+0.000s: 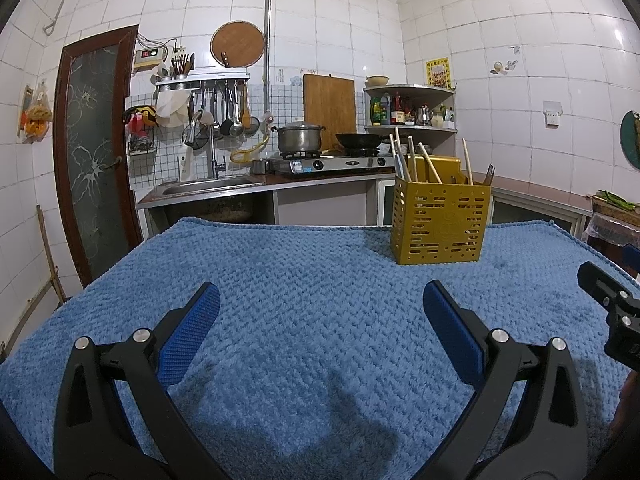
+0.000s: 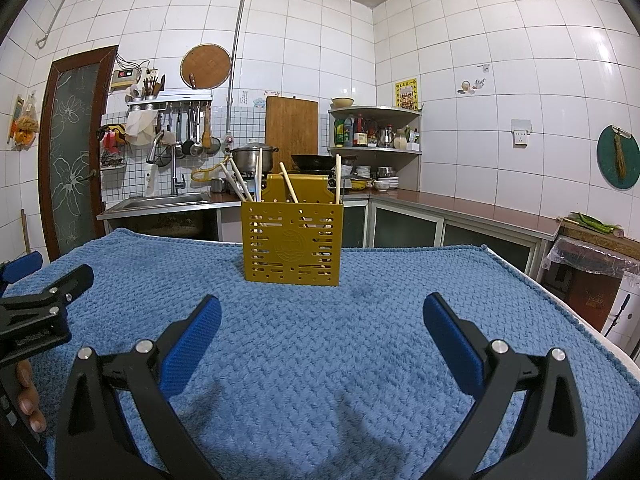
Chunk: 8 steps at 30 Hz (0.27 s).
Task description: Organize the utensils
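Apparently nothing loose was left on the blue knitted cloth [image 2: 360, 360] that covered the table; the wooden chopsticks [image 2: 289, 188] and what looked like darker utensils all stood in the yellow slotted utensil holder [image 2: 293, 244], which sat upright toward the far side of the cloth, straight ahead of the right tool [image 2: 322, 320] and ahead and to the right of the left tool [image 1: 321, 308]. Both tools hovered low over the near part of the cloth with their blue-padded jaws spread wide and nothing between them, well apart from the holder. Judging by this, the sorting looked finished or not yet begun; which one could not be told. If a chopstick had to be drawn or tidied, the sound way was to approach from above, pinch a single stick near its top, and lift straight up so the light holder did not tip or slide on the soft cloth.
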Motion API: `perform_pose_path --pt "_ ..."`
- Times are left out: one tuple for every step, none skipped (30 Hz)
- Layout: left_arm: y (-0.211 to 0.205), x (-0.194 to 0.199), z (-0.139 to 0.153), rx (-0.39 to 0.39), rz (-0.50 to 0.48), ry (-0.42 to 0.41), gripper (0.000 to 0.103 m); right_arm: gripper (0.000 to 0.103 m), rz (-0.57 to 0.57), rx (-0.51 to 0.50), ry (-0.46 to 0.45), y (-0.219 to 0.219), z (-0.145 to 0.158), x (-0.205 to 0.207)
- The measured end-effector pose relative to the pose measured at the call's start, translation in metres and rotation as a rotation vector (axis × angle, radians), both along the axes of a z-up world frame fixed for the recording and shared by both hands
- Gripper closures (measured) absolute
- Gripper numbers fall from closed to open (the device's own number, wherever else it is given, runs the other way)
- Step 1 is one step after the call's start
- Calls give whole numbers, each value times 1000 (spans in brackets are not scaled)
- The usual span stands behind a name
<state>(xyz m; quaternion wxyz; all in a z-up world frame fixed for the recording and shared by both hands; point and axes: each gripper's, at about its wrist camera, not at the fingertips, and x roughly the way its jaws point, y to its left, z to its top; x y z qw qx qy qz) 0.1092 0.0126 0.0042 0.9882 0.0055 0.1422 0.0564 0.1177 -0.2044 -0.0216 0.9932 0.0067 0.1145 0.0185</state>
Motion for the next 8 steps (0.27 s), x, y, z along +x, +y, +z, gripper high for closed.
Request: perform_pose_path --pt "1 1 0 -2 0 4 5 4 -1 -1 0 0 0 0" --pt "1 2 -1 -5 -2 12 5 4 0 -1 -1 0 0 0" --pt "2 3 -1 -9 -5 19 5 4 0 -1 -1 0 0 0" --pt "2 4 -1 -11 -5 22 5 4 -1 -1 -1 1 0 0" --pt "3 4 -1 -12 -4 23 5 4 -1 -1 0 1 0 0" --pt "3 4 -1 -12 -7 22 5 4 -1 -1 -1 1 0 0" --pt "3 3 -2 -11 -8 21 5 4 -1 -1 -1 1 0 0" --pt "2 3 -2 -8 -7 19 5 4 -1 -1 -1 1 0 -1"
